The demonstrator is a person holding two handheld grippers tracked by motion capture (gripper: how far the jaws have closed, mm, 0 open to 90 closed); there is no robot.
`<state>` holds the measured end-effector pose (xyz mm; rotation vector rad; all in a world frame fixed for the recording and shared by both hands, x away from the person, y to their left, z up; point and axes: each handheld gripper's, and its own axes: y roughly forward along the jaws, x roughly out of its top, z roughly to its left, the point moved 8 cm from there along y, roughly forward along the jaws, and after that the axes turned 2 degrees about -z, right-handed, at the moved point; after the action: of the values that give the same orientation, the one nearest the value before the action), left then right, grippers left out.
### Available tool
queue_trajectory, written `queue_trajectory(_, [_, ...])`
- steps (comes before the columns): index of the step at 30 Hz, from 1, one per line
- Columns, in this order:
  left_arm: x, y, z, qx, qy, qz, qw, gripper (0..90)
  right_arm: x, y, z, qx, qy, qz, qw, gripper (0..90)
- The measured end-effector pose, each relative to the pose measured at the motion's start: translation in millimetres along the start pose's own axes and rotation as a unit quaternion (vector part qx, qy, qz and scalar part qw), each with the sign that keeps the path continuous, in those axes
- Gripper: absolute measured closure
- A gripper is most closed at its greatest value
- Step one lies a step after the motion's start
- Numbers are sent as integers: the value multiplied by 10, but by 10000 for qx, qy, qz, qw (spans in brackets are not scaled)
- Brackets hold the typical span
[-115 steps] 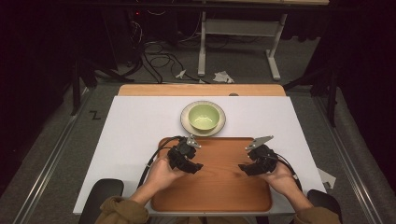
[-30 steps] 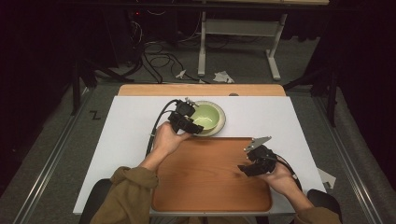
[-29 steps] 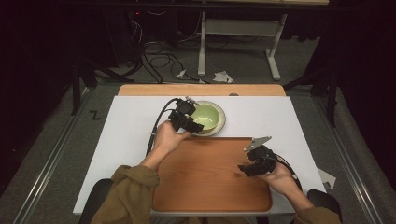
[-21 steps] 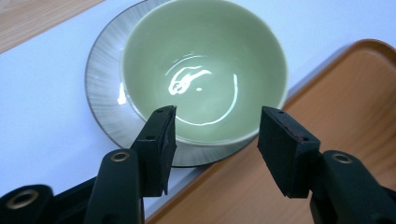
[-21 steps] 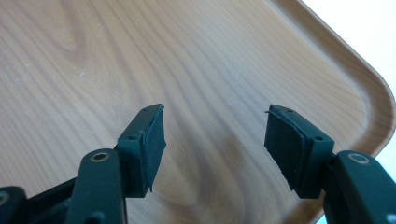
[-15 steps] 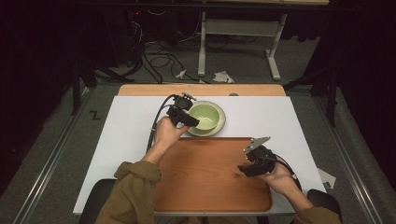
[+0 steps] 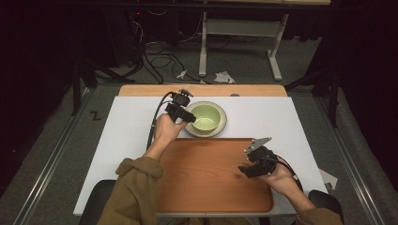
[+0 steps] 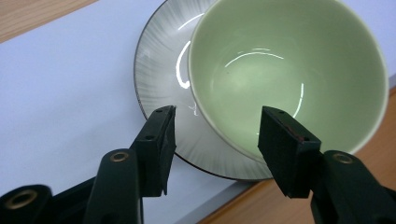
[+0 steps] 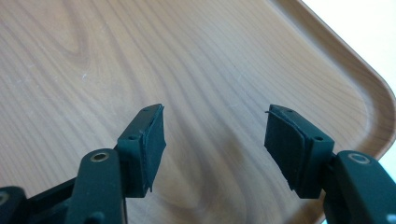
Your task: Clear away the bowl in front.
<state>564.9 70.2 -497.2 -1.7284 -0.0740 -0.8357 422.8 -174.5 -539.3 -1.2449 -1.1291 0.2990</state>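
A pale green bowl (image 7: pixel 206 116) (image 8: pixel 289 70) rests on a grey ribbed saucer (image 7: pixel 222 127) (image 8: pixel 159 70) on the white table cover, just beyond the wooden tray (image 7: pixel 206 173) (image 9: pixel 140 56). My left gripper (image 7: pixel 184 112) (image 8: pixel 215 135) hovers at the saucer's left edge, open, its jaws straddling the near rim of the bowl without touching it. My right gripper (image 7: pixel 248 166) (image 9: pixel 215 135) hangs open over the tray's right part, nothing between its jaws.
The white cover (image 7: pixel 291 122) spreads over a wooden table whose far strip (image 7: pixel 202 90) shows. Cables (image 7: pixel 155 51) and a table frame (image 7: pixel 244 28) lie on the floor beyond. Paper scraps (image 7: pixel 224 76) lie there too.
My left gripper rose from the tray to the bowl, then shifted slightly left and farther along the saucer's edge. The right gripper has stayed over the tray.
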Motion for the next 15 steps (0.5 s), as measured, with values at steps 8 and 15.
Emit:
queue_trajectory(8, [-19,156,67,87,-201,178,9996,459,1,-3,9,25,26,-1,10000,382])
queue_trajectory(15, [1,210,58,-60,-346,165,9992,496,-3,14,25,36,7,46,10000,382])
